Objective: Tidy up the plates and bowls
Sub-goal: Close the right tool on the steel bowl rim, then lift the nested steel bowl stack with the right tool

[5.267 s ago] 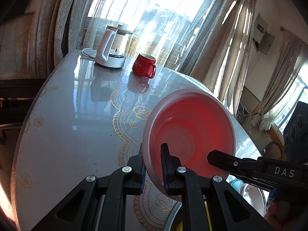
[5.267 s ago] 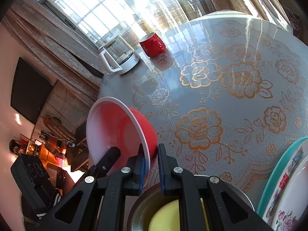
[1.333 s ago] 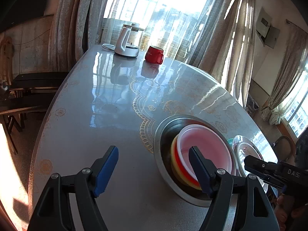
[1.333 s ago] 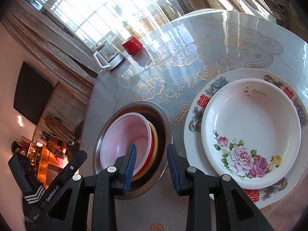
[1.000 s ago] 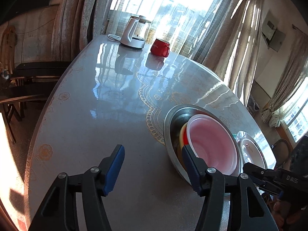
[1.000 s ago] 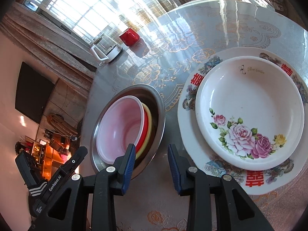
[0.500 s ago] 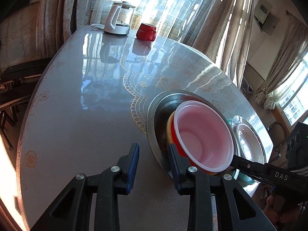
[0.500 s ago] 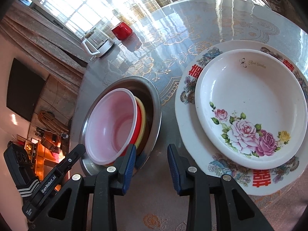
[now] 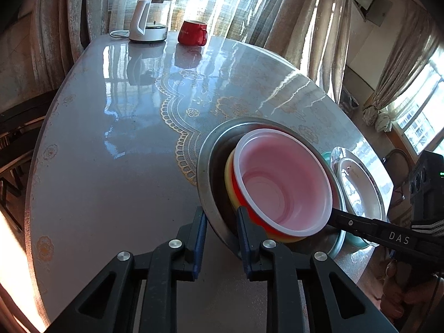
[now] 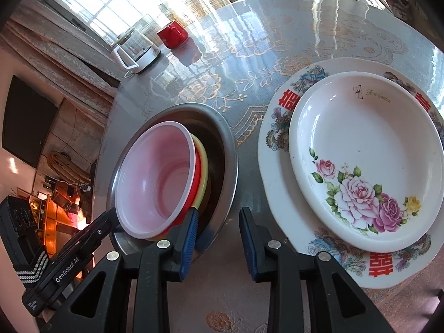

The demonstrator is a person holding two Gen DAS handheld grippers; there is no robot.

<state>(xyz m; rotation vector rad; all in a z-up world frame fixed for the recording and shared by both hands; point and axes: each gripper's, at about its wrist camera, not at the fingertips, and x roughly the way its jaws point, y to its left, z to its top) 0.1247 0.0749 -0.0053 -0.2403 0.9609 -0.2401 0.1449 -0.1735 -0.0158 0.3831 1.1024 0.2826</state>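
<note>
A red bowl with a pink inside (image 9: 280, 183) (image 10: 158, 177) sits in a yellow bowl (image 9: 230, 177) (image 10: 204, 166), both nested in a steel basin (image 9: 206, 166) (image 10: 226, 163). My left gripper (image 9: 219, 219) is open, its jaws on either side of the basin's near rim. My right gripper (image 10: 217, 223) is open, its jaws straddling the basin's rim on the other side. A white rose plate (image 10: 360, 161) lies on a larger patterned plate (image 10: 277, 111) to the right of the basin; the stack also shows in the left wrist view (image 9: 358, 183).
A round table (image 9: 111, 144) with a gold-patterned cover carries a glass kettle (image 9: 151, 18) (image 10: 136, 47) and a red mug (image 9: 193, 32) (image 10: 172, 34) at its far edge by the curtained window. Dark chairs stand at the table's left.
Both grippers have let go of the red bowl, which now rests in the basin stack. They drew back, opened, then closed in on the basin's rim from both sides; the left jaws have narrowed.
</note>
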